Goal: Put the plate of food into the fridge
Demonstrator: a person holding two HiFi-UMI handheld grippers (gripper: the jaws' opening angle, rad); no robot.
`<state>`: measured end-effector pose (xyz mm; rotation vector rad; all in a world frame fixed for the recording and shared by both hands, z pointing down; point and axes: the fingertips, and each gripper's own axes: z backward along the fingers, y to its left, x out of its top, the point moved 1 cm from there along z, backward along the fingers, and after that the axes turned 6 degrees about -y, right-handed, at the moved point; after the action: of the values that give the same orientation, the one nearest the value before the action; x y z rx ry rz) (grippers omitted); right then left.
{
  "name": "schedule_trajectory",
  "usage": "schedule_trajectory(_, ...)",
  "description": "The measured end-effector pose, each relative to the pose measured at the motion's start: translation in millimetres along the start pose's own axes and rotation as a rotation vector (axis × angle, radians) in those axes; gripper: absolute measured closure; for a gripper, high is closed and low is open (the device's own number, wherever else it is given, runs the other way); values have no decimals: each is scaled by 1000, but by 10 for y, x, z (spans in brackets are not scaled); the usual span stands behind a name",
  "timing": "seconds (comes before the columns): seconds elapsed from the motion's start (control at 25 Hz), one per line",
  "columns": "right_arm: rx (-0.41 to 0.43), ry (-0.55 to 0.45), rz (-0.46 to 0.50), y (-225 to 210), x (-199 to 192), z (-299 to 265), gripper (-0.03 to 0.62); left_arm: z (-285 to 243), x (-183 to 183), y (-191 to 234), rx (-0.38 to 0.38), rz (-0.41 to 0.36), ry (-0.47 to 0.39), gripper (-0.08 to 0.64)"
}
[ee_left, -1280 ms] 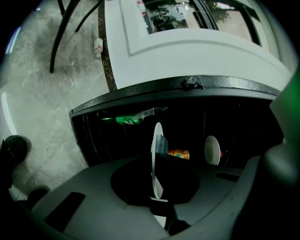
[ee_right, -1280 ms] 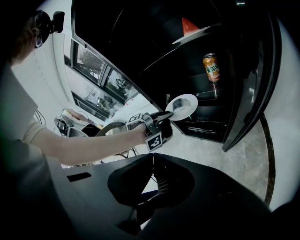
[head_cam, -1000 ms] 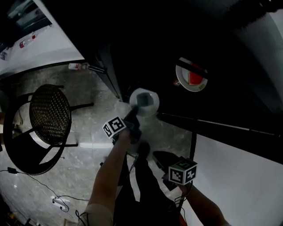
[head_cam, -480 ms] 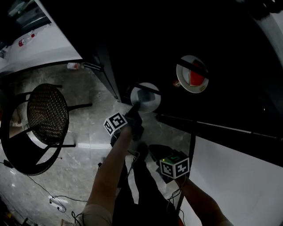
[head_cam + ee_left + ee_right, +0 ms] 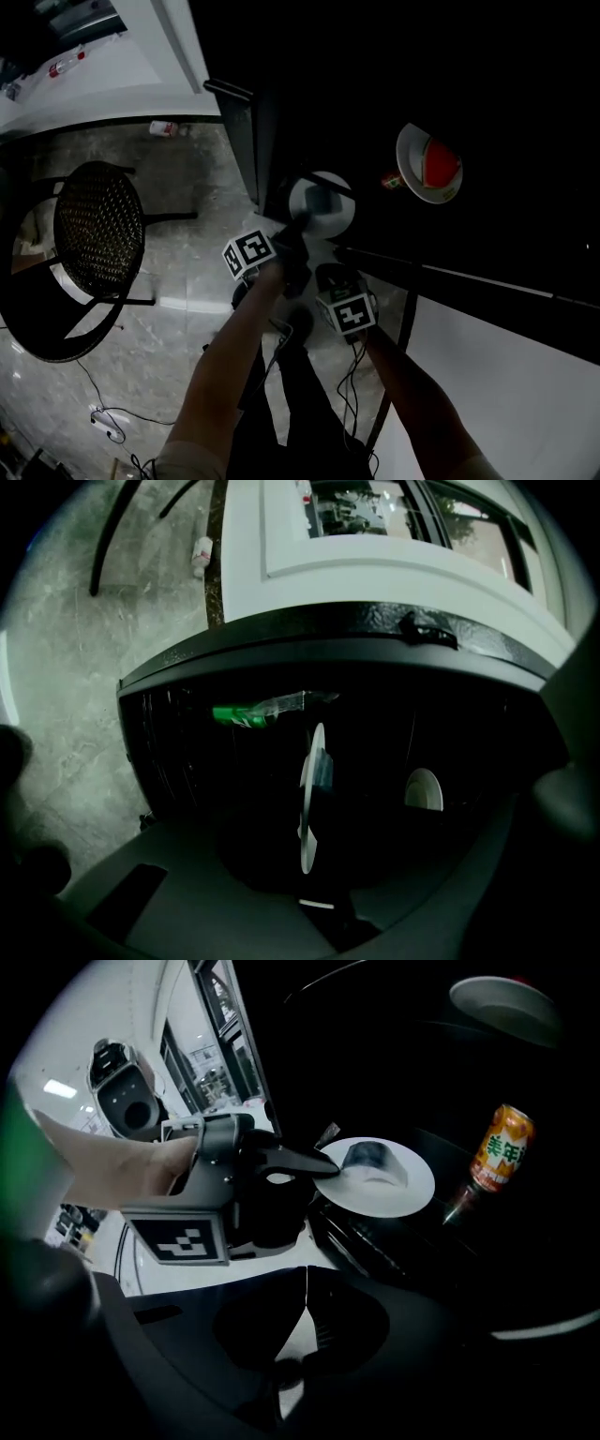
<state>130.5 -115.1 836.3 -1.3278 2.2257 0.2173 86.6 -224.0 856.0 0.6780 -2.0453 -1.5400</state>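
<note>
Left gripper [image 5: 319,1168] clenched on the rim of the plate [image 5: 380,1177], which carries a grey lump of food. Plate sits centre frame in the head view, right at the dark fridge [image 5: 281,653] opening, apparently over a shelf edge; not set down as far as I can tell. Right gripper [image 5: 306,1293] pinched closed, empty, just below and right of the left one. Inside: can [image 5: 502,1147] beside the plate, second plate [image 5: 429,164] with red food upper right. Step: insertion. Next: likely push the plate deeper, level, avoid the can, then let go.
</note>
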Motion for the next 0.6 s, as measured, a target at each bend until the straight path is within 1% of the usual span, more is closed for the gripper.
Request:
schedule_trajectory(0.12, -54, -13, 105, -52, 104, -113, 571, -11, -1, -9, -17, 4, -1, 545)
schedule_trajectory(0.32, -86, -38, 221, -164, 227, -280, 571, -30, -28, -7, -40, -3, 10, 543)
schedule_trajectory(0.52, -79, -27, 239, -206, 416, -348, 571, -41, -27, -39, -57, -41, 32, 543)
schedule_trajectory(0.6, -86, -31, 231, -230, 420, -353, 571, -62, -60, -44, -70, -35, 55, 543)
